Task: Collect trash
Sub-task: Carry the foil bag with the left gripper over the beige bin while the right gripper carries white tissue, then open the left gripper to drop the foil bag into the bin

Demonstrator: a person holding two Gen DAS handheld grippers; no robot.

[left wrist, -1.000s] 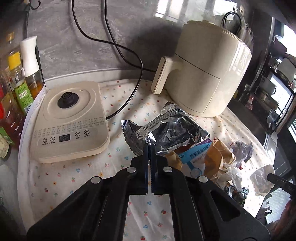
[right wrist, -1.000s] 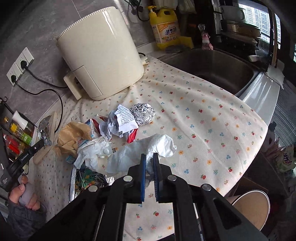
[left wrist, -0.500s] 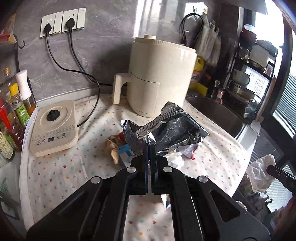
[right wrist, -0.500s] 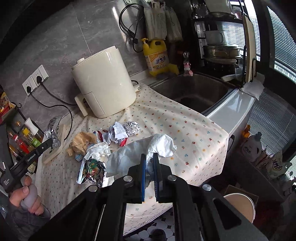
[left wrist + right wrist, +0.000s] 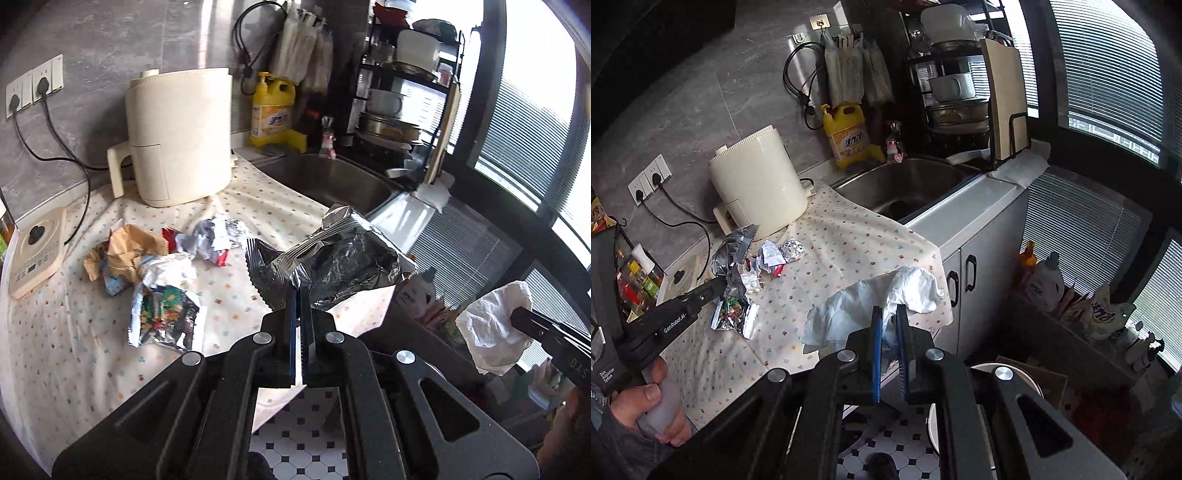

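The silver wrapper [image 5: 343, 258] is pinched in the left hand-held gripper [image 5: 298, 314], beyond the table's [image 5: 74, 354] near edge. The white tissue [image 5: 886, 295] is pinched in the right hand-held gripper [image 5: 888, 332], nearer the bin [image 5: 1015, 373] on the floor below. Open room lies between.

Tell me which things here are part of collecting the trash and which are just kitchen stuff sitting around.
Part of the job:
- silver foil bag, clamped in the left gripper
- white crumpled plastic, clamped in the right gripper
- colourful wrapper, brown paper and foil ball on the tablecloth

Just lying about:
- air fryer
- yellow detergent bottle
- sink
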